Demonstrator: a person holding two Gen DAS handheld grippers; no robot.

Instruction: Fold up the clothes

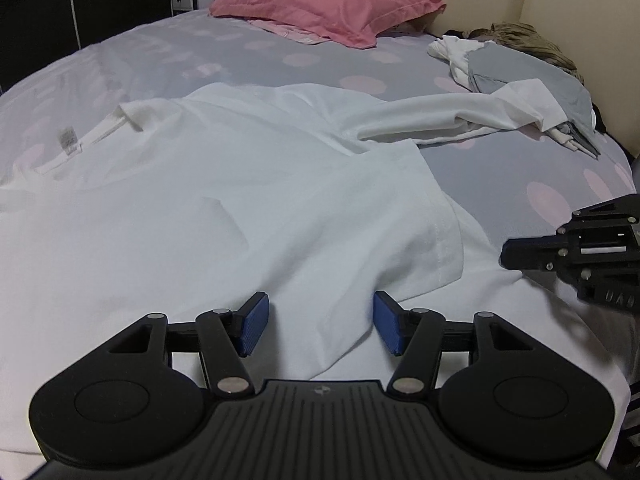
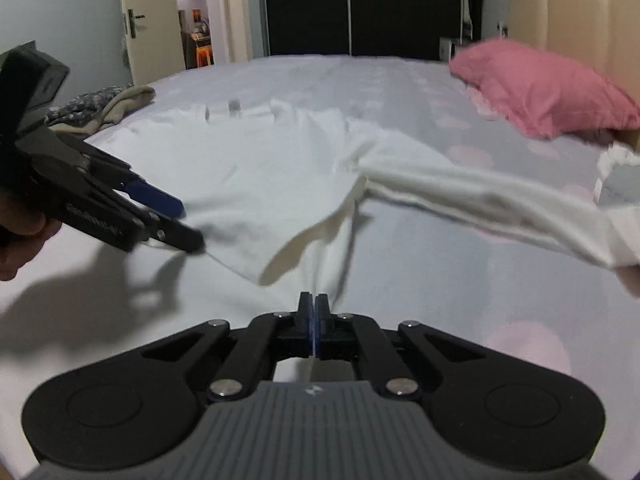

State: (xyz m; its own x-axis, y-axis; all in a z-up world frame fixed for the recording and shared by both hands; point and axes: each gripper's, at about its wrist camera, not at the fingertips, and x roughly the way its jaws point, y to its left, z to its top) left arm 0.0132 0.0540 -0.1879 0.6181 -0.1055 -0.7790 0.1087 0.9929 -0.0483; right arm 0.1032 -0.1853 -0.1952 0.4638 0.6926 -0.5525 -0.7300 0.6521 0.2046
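A white long-sleeved shirt (image 1: 208,208) lies spread on the bed, one sleeve (image 1: 448,116) stretched toward the right. My left gripper (image 1: 320,326) is open, its blue pads (image 1: 252,328) either side of a raised fold of the shirt near the hem. It also shows at the left of the right wrist view (image 2: 180,220), low over the shirt. My right gripper (image 2: 313,308) is shut on the shirt's edge (image 2: 320,264), pulling the fabric into a ridge. The right gripper shows at the right edge of the left wrist view (image 1: 508,254).
A pink pillow (image 1: 328,0) lies at the head of the bed by the beige headboard (image 1: 568,0). A pile of grey and white clothes (image 1: 532,80) sits at the right. More clothes (image 2: 104,108) lie at the bed's far left. The bedsheet (image 1: 500,184) has pink dots.
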